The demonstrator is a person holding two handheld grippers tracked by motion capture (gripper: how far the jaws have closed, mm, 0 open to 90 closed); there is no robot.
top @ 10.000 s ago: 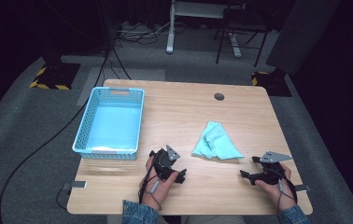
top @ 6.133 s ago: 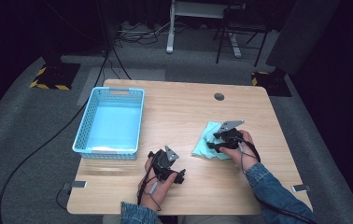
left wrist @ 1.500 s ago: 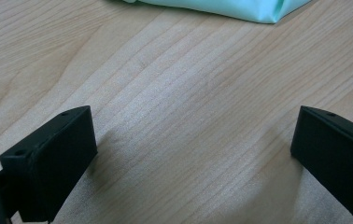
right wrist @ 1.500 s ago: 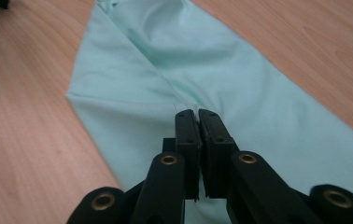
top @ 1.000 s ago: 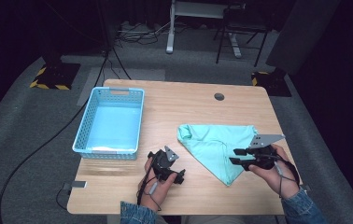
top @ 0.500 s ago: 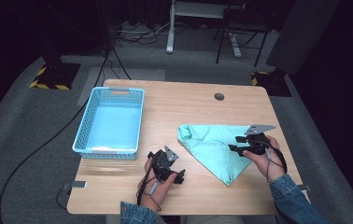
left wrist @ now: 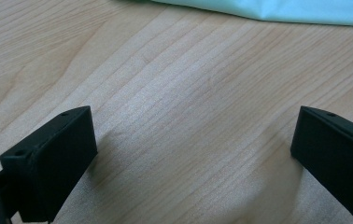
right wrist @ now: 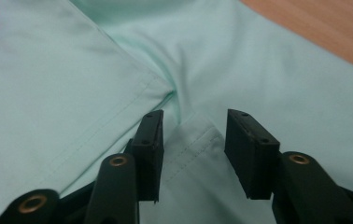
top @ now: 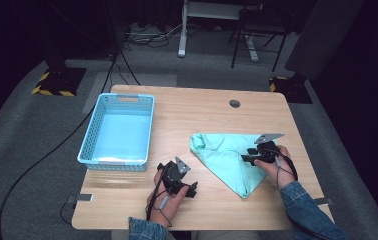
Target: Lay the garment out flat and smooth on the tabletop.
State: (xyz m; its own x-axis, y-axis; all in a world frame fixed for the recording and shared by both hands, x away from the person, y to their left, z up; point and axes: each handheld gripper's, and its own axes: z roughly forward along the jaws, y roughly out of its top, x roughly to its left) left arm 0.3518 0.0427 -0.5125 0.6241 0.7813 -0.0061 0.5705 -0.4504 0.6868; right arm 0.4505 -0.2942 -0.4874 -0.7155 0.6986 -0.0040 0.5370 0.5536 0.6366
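A mint-green cloth (top: 217, 147) lies spread in a rough triangle on the right half of the wooden table (top: 202, 115). My right gripper (top: 244, 159) rests low on its right part. In the right gripper view the jaws stand partly apart with a hemmed flap of the cloth (right wrist: 258, 70) between them; they have just been closing, and the pads do not visibly press on it (right wrist: 193, 140). My left gripper (top: 191, 187) lies near the front edge, jaws wide open over bare wood (left wrist: 193, 154). The cloth's edge (left wrist: 282, 9) shows beyond it.
A light-blue plastic basket (top: 89, 150) stands at the table's left side with nothing inside. A small dark round cap (top: 234, 103) sits in the tabletop near the far edge. Cables run across the grey floor beyond and to the left.
My right gripper has moved left and down from the cloth's right edge onto the cloth. The left gripper and the cloth have stayed put.
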